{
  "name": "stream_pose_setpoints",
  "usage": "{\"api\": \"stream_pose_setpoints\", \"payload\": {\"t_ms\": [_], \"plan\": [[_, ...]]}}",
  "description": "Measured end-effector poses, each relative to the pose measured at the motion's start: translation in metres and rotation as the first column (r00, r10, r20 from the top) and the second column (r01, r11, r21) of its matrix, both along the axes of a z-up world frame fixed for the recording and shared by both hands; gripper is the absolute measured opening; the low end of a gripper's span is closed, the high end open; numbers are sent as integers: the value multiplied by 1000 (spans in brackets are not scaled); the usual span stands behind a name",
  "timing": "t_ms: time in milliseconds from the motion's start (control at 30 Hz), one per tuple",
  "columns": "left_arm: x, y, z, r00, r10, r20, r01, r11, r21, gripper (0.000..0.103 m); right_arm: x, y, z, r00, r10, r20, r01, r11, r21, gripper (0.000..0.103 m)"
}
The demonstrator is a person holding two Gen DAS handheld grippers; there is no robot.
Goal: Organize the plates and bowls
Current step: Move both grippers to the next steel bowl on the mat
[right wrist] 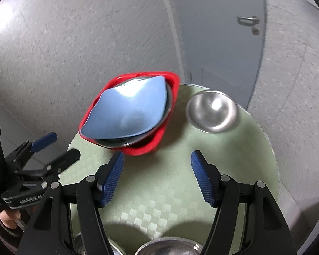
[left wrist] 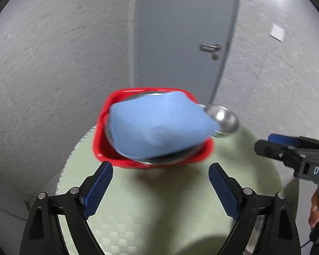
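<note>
the left gripper [left wrist: 160,188] hangs above a round surface [left wrist: 159,201] covered in a pale green checked mat, its jaws released and spread wide with nothing between them. the blue pads [left wrist: 98,191] touch nothing. at 12 o'clock from the jaws sits a red tub [left wrist: 206,150] near the far edge of the surface. inside it lies a shiny metal plate [left wrist: 176,158], and a blue cloth [left wrist: 157,127] is draped over the plate, hiding most of it. a small metal bowl [left wrist: 224,119] stands on the mat just beside the tub, at about 2 o'clock from the jaws, its near side hidden by the cloth in this view.

the right gripper [right wrist: 157,175] also hovers over the mat with its jaws released and bare mat between them. from the right wrist view the tub [right wrist: 151,148] lies at 11 o'clock and the bowl [right wrist: 212,111] at 1 o'clock, upright and clearly apart from the tub. the cloth [right wrist: 127,114] sags into the plate [right wrist: 117,143], whose rim shows along the near side. at 6 o'clock, at the bottom of the view, the rims of more metal dishes [right wrist: 170,247] peek in, partly hidden by the gripper.

each gripper shows in the other's view: the right one at 3 o'clock in the left wrist view, the left one [right wrist: 53,148] at 9 o'clock in the right wrist view, with a hand [right wrist: 9,217] on its grip. a grey door [left wrist: 180,31] stands in the concrete wall behind.
</note>
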State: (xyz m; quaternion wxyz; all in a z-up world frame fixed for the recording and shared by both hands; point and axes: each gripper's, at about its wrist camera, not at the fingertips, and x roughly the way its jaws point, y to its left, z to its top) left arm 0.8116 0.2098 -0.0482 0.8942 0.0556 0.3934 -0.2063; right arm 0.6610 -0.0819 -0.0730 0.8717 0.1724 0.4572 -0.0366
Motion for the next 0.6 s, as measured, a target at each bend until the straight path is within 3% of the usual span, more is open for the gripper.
{"api": "stream_pose_setpoints", "payload": {"t_ms": [300, 600], "plan": [[-45, -35, -7, 983, -180, -34, 181, 983, 27, 91, -75, -16, 5, 990, -141, 30, 141, 990, -3, 67], [-65, -72, -21, 963, -247, -106, 257, 962, 91, 91, -133, -26, -17, 978, -208, -14, 209, 978, 29, 67]]}}
